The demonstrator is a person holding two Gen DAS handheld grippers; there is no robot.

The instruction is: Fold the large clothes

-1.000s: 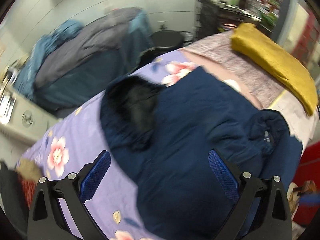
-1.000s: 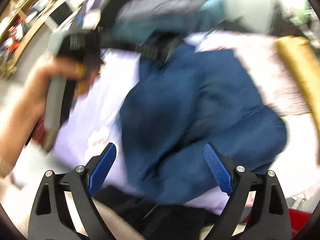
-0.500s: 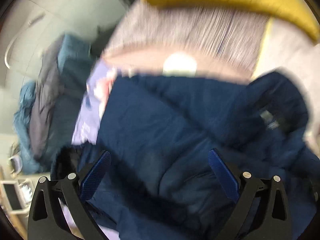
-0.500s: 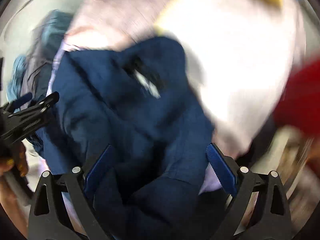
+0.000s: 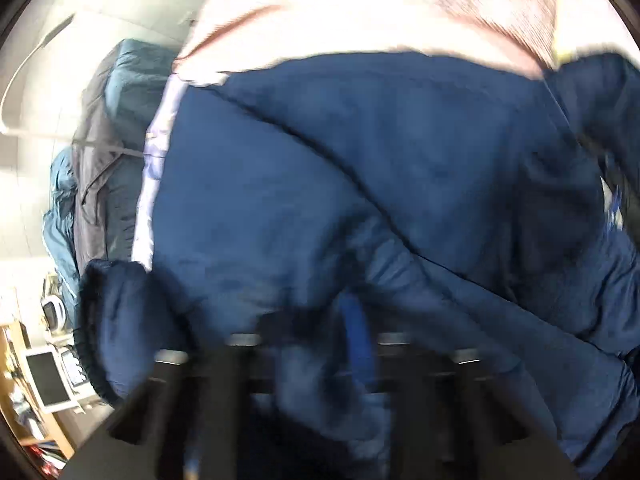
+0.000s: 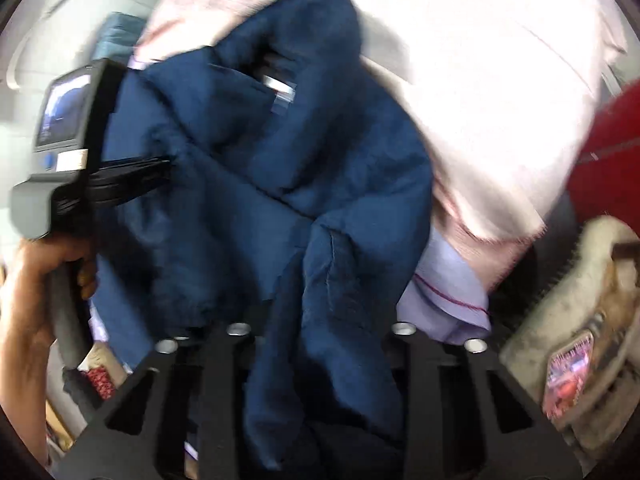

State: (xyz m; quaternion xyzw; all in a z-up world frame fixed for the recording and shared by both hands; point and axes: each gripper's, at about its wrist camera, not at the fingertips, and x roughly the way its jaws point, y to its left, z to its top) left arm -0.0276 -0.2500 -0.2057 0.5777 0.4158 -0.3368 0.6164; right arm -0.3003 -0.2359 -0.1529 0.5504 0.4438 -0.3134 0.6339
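Observation:
A large navy padded jacket (image 5: 380, 184) lies on the bed and fills the left wrist view. My left gripper (image 5: 352, 344) is shut on the jacket's near edge, with fabric bunched over one blue pad. In the right wrist view the same jacket (image 6: 280, 152) is heaped up. My right gripper (image 6: 320, 336) is shut on a fold of its near edge, and the fabric hides the pads. The left gripper (image 6: 132, 176) also shows there at the left, held by a hand and pinching the jacket.
A pink blanket (image 5: 400, 4) covers the bed beyond the jacket, also seen in the right wrist view (image 6: 500, 80). The lilac sheet (image 6: 444, 284) shows at the bed's edge. A pile of teal and grey clothes (image 5: 108, 152) lies left. A red object (image 6: 608, 144) is at right.
Both grippers were open above the jacket earlier. They have dropped to its near edge and closed on the fabric. The views swung toward the pink blanket.

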